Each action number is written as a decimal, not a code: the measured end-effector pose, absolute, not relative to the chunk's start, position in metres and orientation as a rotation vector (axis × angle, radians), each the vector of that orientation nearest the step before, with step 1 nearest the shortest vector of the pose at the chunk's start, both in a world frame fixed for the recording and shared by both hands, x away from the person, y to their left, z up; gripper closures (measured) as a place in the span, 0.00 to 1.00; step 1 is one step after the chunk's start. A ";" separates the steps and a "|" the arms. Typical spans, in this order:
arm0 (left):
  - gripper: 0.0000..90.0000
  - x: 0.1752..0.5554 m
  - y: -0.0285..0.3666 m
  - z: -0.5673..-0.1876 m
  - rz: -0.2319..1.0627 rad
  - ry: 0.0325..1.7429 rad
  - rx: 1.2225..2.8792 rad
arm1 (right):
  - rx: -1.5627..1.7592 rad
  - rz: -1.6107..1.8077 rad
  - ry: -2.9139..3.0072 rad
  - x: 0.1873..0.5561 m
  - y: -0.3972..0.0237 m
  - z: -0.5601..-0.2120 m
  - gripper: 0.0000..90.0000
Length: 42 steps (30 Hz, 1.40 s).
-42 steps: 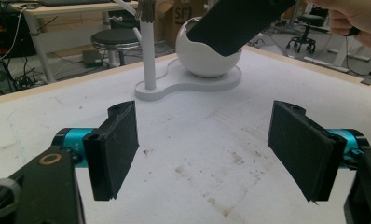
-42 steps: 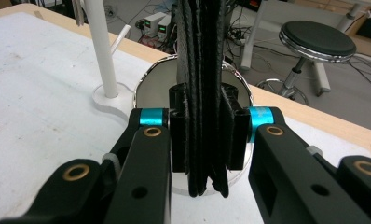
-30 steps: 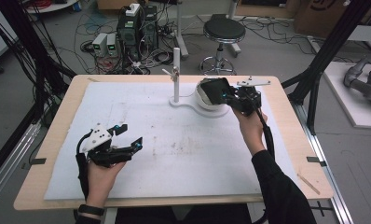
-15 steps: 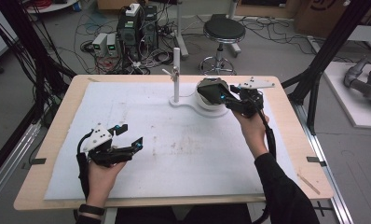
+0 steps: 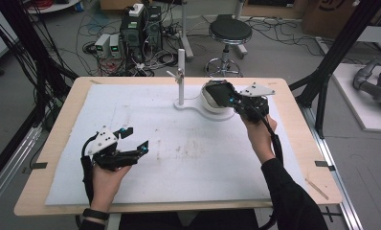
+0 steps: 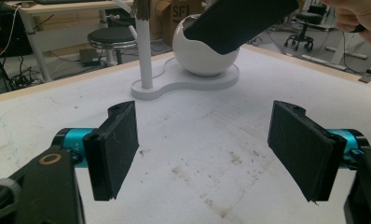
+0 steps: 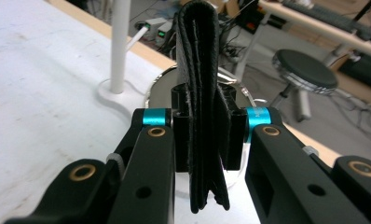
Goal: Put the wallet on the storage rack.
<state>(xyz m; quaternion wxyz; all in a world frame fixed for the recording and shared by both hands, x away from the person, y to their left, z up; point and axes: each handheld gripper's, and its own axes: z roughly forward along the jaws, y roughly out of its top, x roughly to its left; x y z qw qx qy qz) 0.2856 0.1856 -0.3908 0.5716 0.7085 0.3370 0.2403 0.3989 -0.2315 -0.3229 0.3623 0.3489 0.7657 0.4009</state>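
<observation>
Right gripper is clamped on a black wallet; its jaws have just been closing, and the right gripper view shows both pads pressed flat against the folded leather, edge-on between them. Landmark: the white bowl on its stand at the far side of the table. From the high view the wallet sits over the bowl's mouth, tilted, its lower end seemingly inside the rim; whether it rests on the bowl's wall cannot be told.

Left gripper stands spread wide with nothing between the pads, well short of the bowl on the near left of the white mat.

Step, as judged: the grip on the wallet at the bowl is made. Next move likely calls for a lift straight up and clear of the rim before any travel sideways, since dragging could tip the bowl or catch the thin white post just beside it, on the left gripper's side.

Materials: wallet is soft matt leather, folded in layers with stitched edges, compressible and apt to splay at its free end. Bowl is smooth, glossy, rounded, on a flat white figure-eight base. Mat is felt-like, scuffed and stained. Pads are flat, black, finely textured.
</observation>
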 end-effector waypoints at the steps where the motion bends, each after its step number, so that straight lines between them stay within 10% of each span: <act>1: 0.27 0.286 0.186 -0.391 0.563 0.790 1.662 | 0.890 1.025 1.964 0.400 -0.231 -0.323 0.89; 10: 0.27 0.284 0.187 -0.391 0.566 0.791 1.661 | 0.835 1.033 1.932 0.402 -0.218 -0.329 0.88; 23: 0.27 0.284 0.187 -0.389 0.564 0.785 1.656 | 0.941 1.214 2.032 0.397 -0.235 -0.320 0.48; 42: 0.27 0.292 0.180 -0.383 0.549 0.771 1.650 | 1.047 1.279 1.960 0.365 -0.296 -0.326 0.46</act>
